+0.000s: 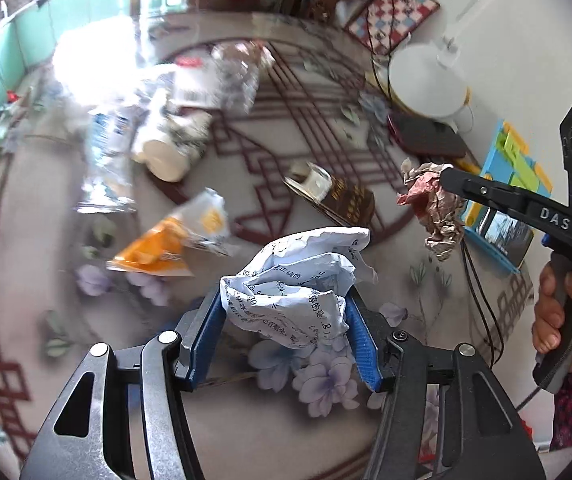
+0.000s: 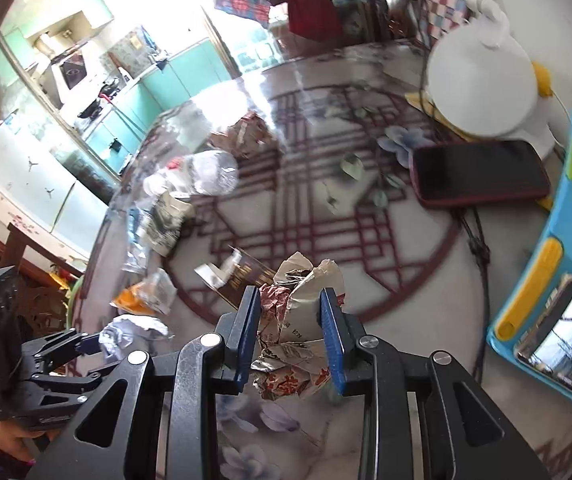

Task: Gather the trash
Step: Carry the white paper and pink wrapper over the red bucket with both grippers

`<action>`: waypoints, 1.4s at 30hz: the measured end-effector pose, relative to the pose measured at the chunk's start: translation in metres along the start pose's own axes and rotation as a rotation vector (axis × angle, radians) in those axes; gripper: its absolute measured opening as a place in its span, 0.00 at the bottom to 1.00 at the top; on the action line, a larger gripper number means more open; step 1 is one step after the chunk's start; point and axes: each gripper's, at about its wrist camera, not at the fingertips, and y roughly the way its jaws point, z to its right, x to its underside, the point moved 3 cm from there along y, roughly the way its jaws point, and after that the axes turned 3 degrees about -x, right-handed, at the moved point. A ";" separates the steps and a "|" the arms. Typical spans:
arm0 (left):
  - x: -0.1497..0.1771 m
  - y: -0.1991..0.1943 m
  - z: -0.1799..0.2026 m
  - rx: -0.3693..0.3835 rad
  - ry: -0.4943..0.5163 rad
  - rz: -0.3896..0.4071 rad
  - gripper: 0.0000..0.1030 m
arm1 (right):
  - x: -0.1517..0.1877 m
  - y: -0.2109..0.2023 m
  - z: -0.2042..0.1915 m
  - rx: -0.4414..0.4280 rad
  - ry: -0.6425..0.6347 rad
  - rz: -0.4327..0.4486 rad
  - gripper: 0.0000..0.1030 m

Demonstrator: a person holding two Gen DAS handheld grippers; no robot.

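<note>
Left gripper [image 1: 286, 320]: blue pads pinching a crumpled white paper ball [image 1: 302, 280] printed with black text; ball bulges above the pads, held clear of the tabletop
Right gripper [image 2: 291, 334]: blue pads clamped on a crumpled wrapper [image 2: 296, 332], grey-brown with red print, stiff creases, irregular lump
Relative position: both loads are lifted, grippers side by side, right one seen at the left view's right edge with its wrapper hanging from the tips
Key relation: remaining litter lies ahead and to the left of both grippers; the left hand is judged nearer to it
Orange packet [image 1: 166, 246]: flat, glossy film, long axis running left-low to right-high, just ahead-left of the left gripper
Brown carton [image 1: 338, 196]: flattened, opened end, lying ahead near table centre
Clear bottles [image 1: 110, 160]: crushed plastic, blurred, further left beside a pale cup [image 1: 170, 152]
Table [image 1: 326, 140]: round, glossy, red lattice and flower print
Non-trash: dark phone [image 2: 482, 172], white lamp base [image 2: 482, 80], blue toy stand [image 2: 558, 264] at right
Bin: not visible in either view
Judgement: both hands full; a drop-off is needed before more pickup
</note>
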 end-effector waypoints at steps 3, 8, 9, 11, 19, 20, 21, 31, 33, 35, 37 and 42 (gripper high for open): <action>-0.001 -0.012 -0.010 -0.038 0.002 0.032 0.55 | -0.005 0.004 -0.016 -0.012 -0.037 0.002 0.27; 0.000 -0.027 -0.028 -0.065 -0.025 0.059 0.56 | -0.008 0.013 -0.038 -0.040 -0.070 -0.006 0.27; 0.001 -0.029 -0.032 -0.068 -0.039 0.062 0.56 | -0.009 0.014 -0.043 -0.046 -0.078 -0.005 0.27; 0.001 -0.034 -0.042 -0.076 -0.065 0.070 0.56 | -0.009 0.016 -0.052 -0.058 -0.092 -0.007 0.27; 0.009 -0.046 -0.082 -0.123 -0.148 0.091 0.56 | -0.011 0.030 -0.084 -0.087 -0.135 -0.027 0.27; 0.010 -0.049 -0.086 -0.126 -0.154 0.095 0.56 | -0.011 0.031 -0.089 -0.093 -0.139 -0.029 0.27; 0.011 -0.051 -0.089 -0.130 -0.161 0.100 0.56 | -0.011 0.032 -0.092 -0.095 -0.145 -0.030 0.27; 0.023 -0.068 -0.136 -0.172 -0.227 0.118 0.56 | -0.010 0.047 -0.138 -0.118 -0.203 -0.049 0.27; 0.027 -0.070 -0.147 -0.177 -0.244 0.116 0.56 | -0.008 0.051 -0.149 -0.123 -0.213 -0.055 0.27; 0.031 -0.072 -0.158 -0.180 -0.261 0.116 0.56 | -0.006 0.055 -0.158 -0.126 -0.221 -0.062 0.27; 0.036 -0.075 -0.169 -0.184 -0.271 0.114 0.56 | -0.004 0.059 -0.169 -0.128 -0.229 -0.068 0.27; 0.042 -0.081 -0.192 -0.191 -0.289 0.111 0.56 | 0.001 0.069 -0.196 -0.136 -0.245 -0.080 0.27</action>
